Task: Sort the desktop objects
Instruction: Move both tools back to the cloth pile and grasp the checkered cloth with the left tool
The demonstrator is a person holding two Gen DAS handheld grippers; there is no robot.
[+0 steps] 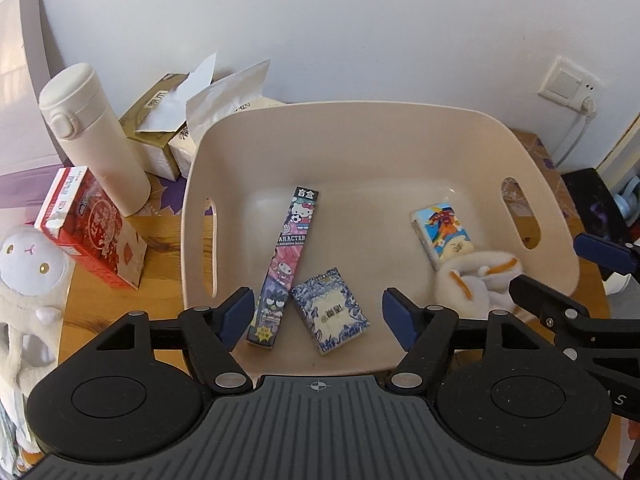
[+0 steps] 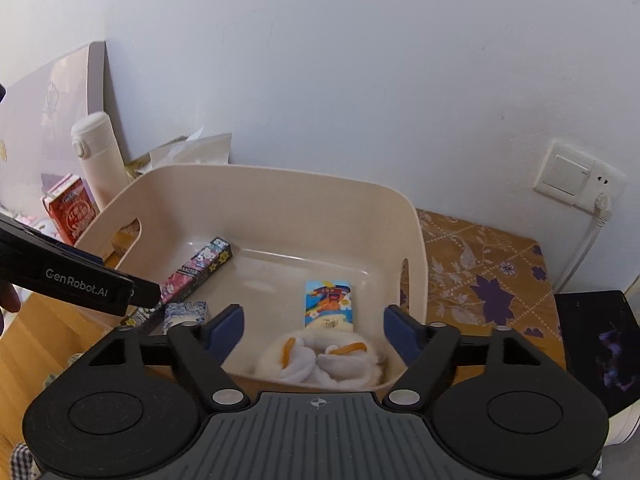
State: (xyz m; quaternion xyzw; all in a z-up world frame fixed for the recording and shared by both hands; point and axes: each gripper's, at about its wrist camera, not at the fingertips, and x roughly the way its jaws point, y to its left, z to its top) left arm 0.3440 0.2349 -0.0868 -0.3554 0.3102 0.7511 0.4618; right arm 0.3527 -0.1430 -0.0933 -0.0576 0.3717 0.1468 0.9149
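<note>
A: A pale wall with a switch and socket plate (image 2: 578, 178) is rising behind a wooden table (image 1: 160, 300), part of it lying under a brown floral cloth (image 2: 480, 276). What is sitting in the middle?

B: A beige plastic bin (image 1: 360, 120) with slot handles is sitting there. Inside it, a long cartoon-printed box (image 1: 286, 264) is lying at a slant, its lower end just beside a small blue-and-white patterned pack (image 1: 330, 310). Toward the other side, a small pack with a colourful picture (image 1: 442, 236) is lying flat, touching a white plush toy with orange bits (image 1: 472, 280).

A: And the grippers?

B: The left gripper (image 1: 318, 314) is hanging over the near edge of the bin with its blue-padded jaws standing wide apart. The long box and the patterned pack are showing between the pads, but nothing is being pinched. The right gripper (image 2: 314, 330) is likewise standing released, its pads spread on either side of the plush toy (image 2: 324, 360) without pressing it.

A: What is waiting outside the bin?

B: A cream flask (image 1: 92, 136) is standing upright beside the bin's far left corner, with tissue boxes (image 1: 160, 132) behind it. A red carton (image 1: 92, 228) is leaning near the flask, and a white plush figure (image 1: 28, 272) is resting at the table's left edge.
</note>
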